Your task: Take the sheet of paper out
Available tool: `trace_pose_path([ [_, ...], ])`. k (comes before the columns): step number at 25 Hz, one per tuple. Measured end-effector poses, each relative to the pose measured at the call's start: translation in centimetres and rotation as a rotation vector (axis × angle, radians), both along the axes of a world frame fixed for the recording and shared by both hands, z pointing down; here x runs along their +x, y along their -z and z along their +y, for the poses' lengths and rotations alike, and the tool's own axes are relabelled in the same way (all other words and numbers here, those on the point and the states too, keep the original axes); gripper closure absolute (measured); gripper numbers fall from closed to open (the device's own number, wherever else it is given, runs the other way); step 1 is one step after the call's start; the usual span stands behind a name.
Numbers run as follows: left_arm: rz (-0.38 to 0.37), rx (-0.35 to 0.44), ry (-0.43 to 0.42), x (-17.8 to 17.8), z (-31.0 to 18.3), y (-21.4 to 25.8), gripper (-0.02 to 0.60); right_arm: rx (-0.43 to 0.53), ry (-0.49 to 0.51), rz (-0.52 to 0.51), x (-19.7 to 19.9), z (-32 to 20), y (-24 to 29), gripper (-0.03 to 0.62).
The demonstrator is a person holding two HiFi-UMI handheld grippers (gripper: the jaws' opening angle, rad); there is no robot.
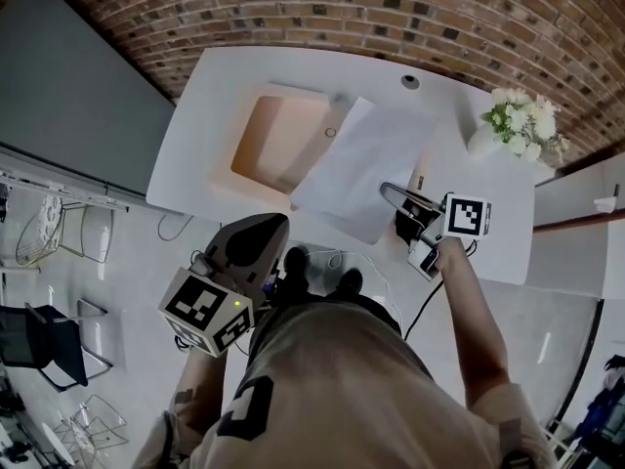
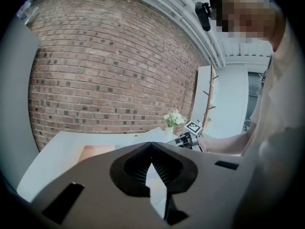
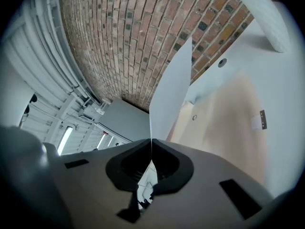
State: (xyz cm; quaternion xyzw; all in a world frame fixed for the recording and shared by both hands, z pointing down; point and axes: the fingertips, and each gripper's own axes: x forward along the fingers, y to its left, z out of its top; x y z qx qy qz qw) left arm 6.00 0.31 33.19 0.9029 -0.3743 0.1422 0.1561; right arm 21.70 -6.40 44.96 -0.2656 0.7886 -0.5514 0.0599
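Paper (image 1: 363, 164) clamped in right hand-held gripper (image 1: 386, 190) covers box (image 1: 273, 143) corner; left hand-held gripper (image 2: 151, 145) clenched empty.

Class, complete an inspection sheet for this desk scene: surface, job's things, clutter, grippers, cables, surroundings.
Surface: white table with a wood-lined recess in its top.
Job's things: sheet of paper, held up above the table beside the recess.
Clutter: vase of flowers near the table's far right corner.
Grippers: right gripper shut on the sheet's edge; left gripper shut, empty, short of the table.
Cables: dark cable hanging from the right gripper.
Surroundings: brick wall; chairs on the floor at left.
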Motion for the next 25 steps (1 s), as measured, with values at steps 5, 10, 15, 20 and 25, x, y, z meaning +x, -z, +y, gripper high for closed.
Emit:
trace_pose_path([
  [5,0.014,0.008,0.006,-1.2,-0.2,-0.2,0.568,0.049,0.011,-0.039,-0.8,0.4,2.2,0.569],
  [10,0.04,0.014,-0.02,-2.6,-1.2,0.1,0.568,0.062,-0.008,-0.035,-1.5,1.0,3.4,0.569],
  [15,0.056,0.013,-0.071,-4.2,-2.6,0.0,0.568,0.066,-0.04,-0.017,-2.4,0.9,4.4,0.569],
  [20,0.079,0.002,-0.108,-5.9,-3.6,-0.4,0.568,0.104,-0.049,-0.035,-4.5,1.2,6.2,0.569],
  [25,0.094,-0.01,-0.142,-5.7,-4.0,-1.0,0.568,0.137,-0.061,-0.058,-5.2,1.6,7.9,0.569],
])
